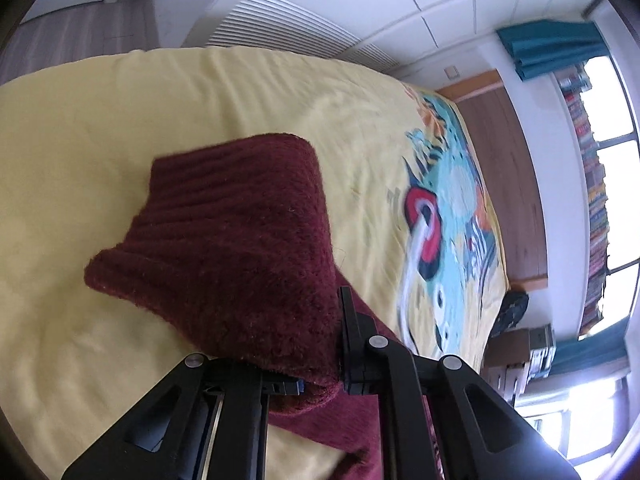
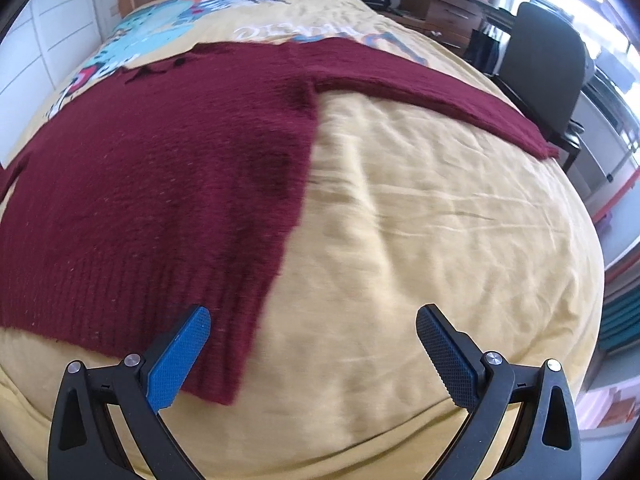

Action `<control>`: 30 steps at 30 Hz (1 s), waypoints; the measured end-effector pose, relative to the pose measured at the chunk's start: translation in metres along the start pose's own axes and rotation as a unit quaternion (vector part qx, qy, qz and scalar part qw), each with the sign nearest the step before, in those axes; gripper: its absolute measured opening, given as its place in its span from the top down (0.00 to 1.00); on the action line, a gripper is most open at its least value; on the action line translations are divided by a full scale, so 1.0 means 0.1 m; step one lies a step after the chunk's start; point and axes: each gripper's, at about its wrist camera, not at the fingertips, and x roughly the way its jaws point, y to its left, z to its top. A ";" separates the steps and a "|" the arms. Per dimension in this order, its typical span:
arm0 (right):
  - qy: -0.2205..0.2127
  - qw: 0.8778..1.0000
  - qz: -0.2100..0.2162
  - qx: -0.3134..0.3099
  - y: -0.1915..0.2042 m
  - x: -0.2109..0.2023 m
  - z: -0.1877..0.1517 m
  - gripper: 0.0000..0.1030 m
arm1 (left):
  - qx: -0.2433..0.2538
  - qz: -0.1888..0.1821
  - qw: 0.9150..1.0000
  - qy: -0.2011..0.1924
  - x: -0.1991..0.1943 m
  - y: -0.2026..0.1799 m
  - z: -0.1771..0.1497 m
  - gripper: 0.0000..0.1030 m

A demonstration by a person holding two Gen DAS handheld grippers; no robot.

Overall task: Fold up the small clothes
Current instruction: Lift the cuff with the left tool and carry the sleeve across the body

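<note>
Sweater [image 2: 160, 168], maroon knit, soft and limp on the yellow bedspread [image 2: 420, 240]: left gripper [image 1: 320, 376] pinches a lifted fold; right gripper [image 2: 312, 356], jaws spread, nears the hem corner, probably the best hold

Dark red knitted sweater [image 2: 160, 168] with ribbed hem, spread flat on the yellow bed cover [image 2: 420, 240], one sleeve [image 2: 440, 88] stretched toward the bed's right edge, another ribbed part [image 1: 224, 240] lifted up, folded over

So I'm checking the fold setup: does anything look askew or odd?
Nothing looks damaged. The maroon sweater lies flat on the yellow bedspread, one sleeve stretched sideways. The left tongs pinch the other sleeve, lifted; the right tongs are open.
</note>
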 end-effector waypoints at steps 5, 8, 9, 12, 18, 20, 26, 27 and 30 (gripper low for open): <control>-0.008 1.000 0.005 0.019 -0.25 -0.05 -0.06 0.00 | 0.029 -0.021 0.999 0.019 0.15 -0.52 -0.29 0.91; -0.012 1.000 0.010 0.024 -0.37 -0.06 -0.09 0.00 | 0.047 -0.043 0.997 0.034 0.27 -0.91 -0.55 0.91; -0.014 1.000 0.011 0.025 -0.41 -0.07 -0.10 0.00 | 0.052 -0.048 0.997 0.038 0.31 -1.01 -0.63 0.91; -0.014 0.999 0.019 0.035 -0.49 -0.06 -0.12 0.00 | 0.071 -0.065 0.994 0.056 0.41 -1.32 -0.89 0.91; -0.012 0.998 0.036 0.053 -0.61 -0.04 -0.18 0.00 | 0.115 -0.083 0.985 0.095 0.69 -1.89 -1.47 0.91; -0.013 0.997 0.040 0.058 -0.63 -0.04 -0.19 0.00 | 0.127 -0.088 0.982 0.110 0.79 -2.03 -1.68 0.91; -0.015 0.995 0.053 0.080 -0.75 -0.06 -0.23 0.00 | 0.163 -0.091 0.969 0.160 1.12 -2.35 -2.35 0.91; -0.014 0.995 0.055 0.084 -0.76 -0.05 -0.24 0.00 | 0.171 -0.089 0.966 0.170 1.19 -2.38 -2.49 0.91; -0.014 0.994 0.060 0.087 -0.78 -0.05 -0.25 0.00 | 0.191 -0.081 0.959 0.192 1.30 -2.43 -2.83 0.91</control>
